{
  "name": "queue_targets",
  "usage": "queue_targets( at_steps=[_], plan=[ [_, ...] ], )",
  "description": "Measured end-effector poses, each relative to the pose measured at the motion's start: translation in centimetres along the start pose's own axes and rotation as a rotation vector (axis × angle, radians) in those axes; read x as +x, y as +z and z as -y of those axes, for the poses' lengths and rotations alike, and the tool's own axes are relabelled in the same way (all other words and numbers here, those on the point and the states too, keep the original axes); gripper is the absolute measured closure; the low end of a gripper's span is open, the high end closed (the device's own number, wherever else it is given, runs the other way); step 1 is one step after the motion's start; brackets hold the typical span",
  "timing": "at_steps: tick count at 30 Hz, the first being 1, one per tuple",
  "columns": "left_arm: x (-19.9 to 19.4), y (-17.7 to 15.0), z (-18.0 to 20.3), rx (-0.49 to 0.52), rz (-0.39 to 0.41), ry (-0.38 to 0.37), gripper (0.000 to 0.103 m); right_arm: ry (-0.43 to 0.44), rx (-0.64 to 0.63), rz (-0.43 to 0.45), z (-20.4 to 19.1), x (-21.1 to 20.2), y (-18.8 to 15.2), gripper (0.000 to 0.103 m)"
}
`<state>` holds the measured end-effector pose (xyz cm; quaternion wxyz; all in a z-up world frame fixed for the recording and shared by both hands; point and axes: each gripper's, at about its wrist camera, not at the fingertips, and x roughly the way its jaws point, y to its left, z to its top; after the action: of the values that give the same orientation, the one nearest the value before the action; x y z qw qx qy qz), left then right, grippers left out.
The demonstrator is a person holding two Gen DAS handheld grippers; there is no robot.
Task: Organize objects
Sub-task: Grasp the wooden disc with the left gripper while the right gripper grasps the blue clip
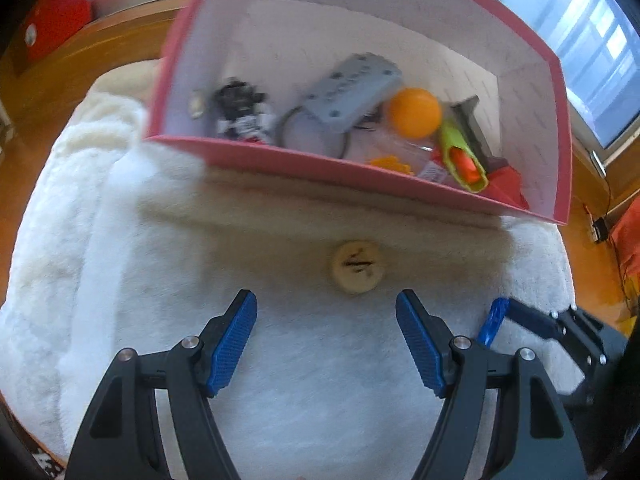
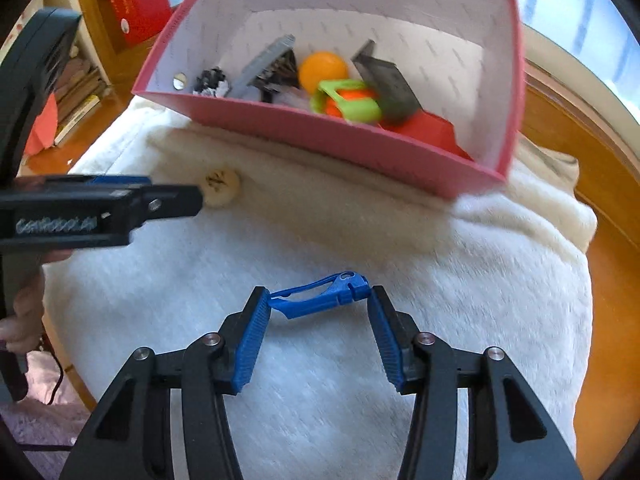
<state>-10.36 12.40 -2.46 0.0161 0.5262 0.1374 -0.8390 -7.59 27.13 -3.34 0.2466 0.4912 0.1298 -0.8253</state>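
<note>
While the left claw (image 1: 326, 316) gapes empty above the round disc (image 1: 357, 267), right claw (image 2: 318, 300) clamped on blue clip (image 2: 320, 295).

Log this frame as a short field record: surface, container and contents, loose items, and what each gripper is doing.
surface: white fluffy blanket
container: pink box, open top
contents: orange ball, grey block, green-and-orange piece, other small items
loose item: round cream disc on the blanket
left gripper: open, empty, jaws pointing toward the disc
right gripper: shut on blue plastic clip
</note>
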Motion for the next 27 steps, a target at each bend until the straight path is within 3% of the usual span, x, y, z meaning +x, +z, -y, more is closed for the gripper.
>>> queue_targets(
  at_steps=[13, 16, 24, 27],
  plan=[
    [2.6, 0.4, 2.6, 0.05, 0.041, 0.19, 0.03, 0.011, 0.022, 0.017, 0.7, 0.7, -0.9, 0.051],
    [2.6, 0.4, 2.8, 0.05, 0.048, 0.201, 0.031, 0.019, 0.033, 0.021, 0.8, 0.7, -1.0, 0.051],
    [1.9, 0.3, 3.0, 0.098, 0.065, 0.196, 0.071, 0.016, 0.022, 0.017, 0.6, 0.7, -0.8, 0.051],
    [1.4, 0.3, 2.4, 0.068, 0.05, 0.162, 0.073, 0.014, 0.01, 0.01, 0.5, 0.8, -0.6, 0.051]
  ],
)
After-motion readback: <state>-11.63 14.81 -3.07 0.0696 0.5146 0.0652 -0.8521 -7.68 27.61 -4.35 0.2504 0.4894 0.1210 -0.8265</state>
